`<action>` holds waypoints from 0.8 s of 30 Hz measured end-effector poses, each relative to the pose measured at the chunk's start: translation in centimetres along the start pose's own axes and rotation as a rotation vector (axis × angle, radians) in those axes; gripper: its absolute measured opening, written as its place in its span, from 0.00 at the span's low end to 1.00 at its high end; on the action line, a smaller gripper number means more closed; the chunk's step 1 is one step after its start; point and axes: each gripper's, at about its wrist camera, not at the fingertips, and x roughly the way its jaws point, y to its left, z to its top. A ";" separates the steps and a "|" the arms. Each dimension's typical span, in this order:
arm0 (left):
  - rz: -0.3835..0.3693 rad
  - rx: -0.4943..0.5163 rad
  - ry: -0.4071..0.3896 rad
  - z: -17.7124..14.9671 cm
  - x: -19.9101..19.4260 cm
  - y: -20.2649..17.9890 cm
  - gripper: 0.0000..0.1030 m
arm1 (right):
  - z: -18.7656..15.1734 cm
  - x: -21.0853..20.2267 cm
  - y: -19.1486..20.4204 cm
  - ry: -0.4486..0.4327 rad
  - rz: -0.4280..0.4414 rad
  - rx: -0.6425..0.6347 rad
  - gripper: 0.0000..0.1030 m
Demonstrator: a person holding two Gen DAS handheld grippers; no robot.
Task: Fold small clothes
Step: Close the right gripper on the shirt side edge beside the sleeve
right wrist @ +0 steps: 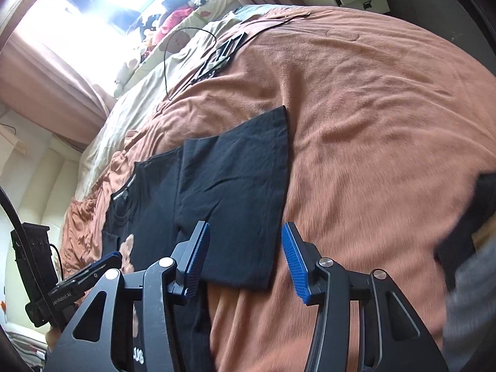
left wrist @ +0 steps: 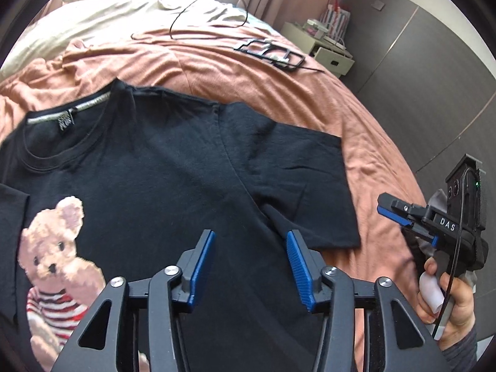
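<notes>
Left wrist view: one black T-shirt point(left wrist: 161, 167) lies flat, front up, on a bed's orange blanket point(left wrist: 248, 71), its one bear print point(left wrist: 55, 257) toward the picture's left and one short sleeve point(left wrist: 297, 179) spread out toward the blanket's right edge. The left gripper point(left wrist: 250, 263) hangs above the shirt's body with its two blue pads point(left wrist: 201, 266) spread apart, grasping nothing. At the right, a hand point(left wrist: 449, 303) holds the right gripper point(left wrist: 400, 214) beyond the sleeve, over bare blanket.

In the right wrist view that gripper's point(right wrist: 245, 260) two fingers also stand released, one over the sleeve's point(right wrist: 235, 192) hem, the other over blanket.

One black frame point(left wrist: 269, 54) and one thin black cable point(left wrist: 204, 15) lie toward the far edge, well apart from the shirt. One white nightstand point(left wrist: 322, 46) stands beside the bed.
</notes>
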 end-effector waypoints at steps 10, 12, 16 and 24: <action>0.007 0.004 0.023 1.6 4.2 1.4 0.44 | 2.1 4.6 -0.5 0.044 -0.038 -0.005 0.35; 0.001 0.003 0.029 1.9 4.9 1.4 0.40 | 2.2 5.1 -0.6 0.052 -0.053 0.010 0.34; -0.007 0.005 0.045 2.1 6.2 1.5 0.35 | 2.7 5.6 -0.2 0.055 -0.074 0.008 0.30; -0.015 -0.004 0.068 2.0 8.0 1.9 0.30 | 3.9 6.8 0.8 0.077 -0.071 -0.055 0.07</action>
